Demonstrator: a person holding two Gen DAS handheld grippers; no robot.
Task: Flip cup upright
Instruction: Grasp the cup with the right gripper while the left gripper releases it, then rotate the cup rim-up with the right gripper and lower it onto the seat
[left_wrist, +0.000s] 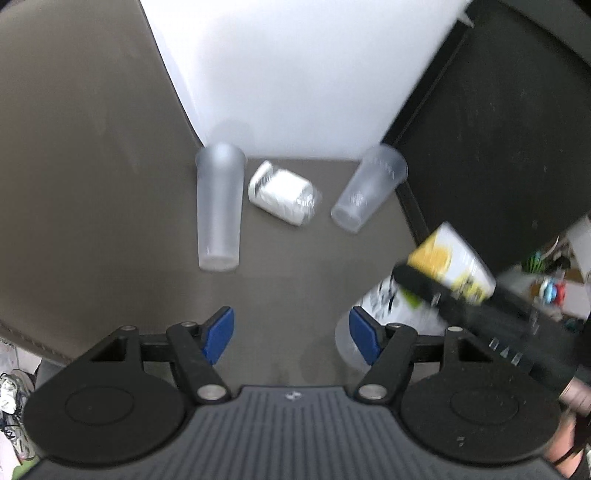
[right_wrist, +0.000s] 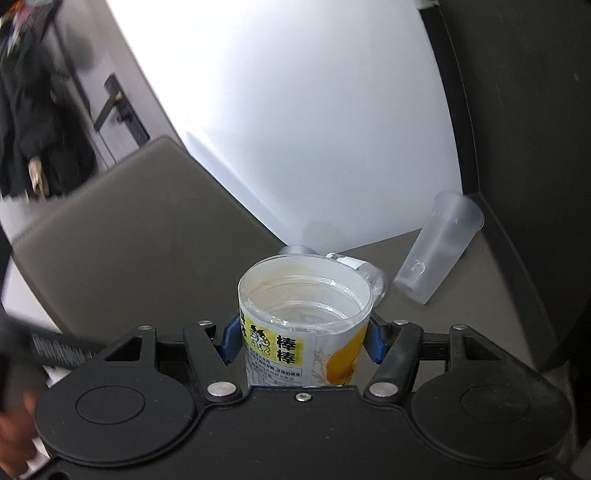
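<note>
My right gripper (right_wrist: 301, 338) is shut on a clear cup with a yellow and white label (right_wrist: 303, 317); its open mouth faces away from the camera and up. In the left wrist view the same cup (left_wrist: 452, 264) is held above the table at the right, tilted, in the right gripper's black fingers (left_wrist: 424, 282). My left gripper (left_wrist: 291, 334) is open and empty above the grey table (left_wrist: 110, 184).
Two frosted tumblers (left_wrist: 218, 206) (left_wrist: 369, 188) stand on the table near the white wall, with a white wrapped cup (left_wrist: 284, 195) lying on its side between them. Another clear cup (left_wrist: 388, 317) stands under the held one. A dark panel (left_wrist: 498, 129) is on the right.
</note>
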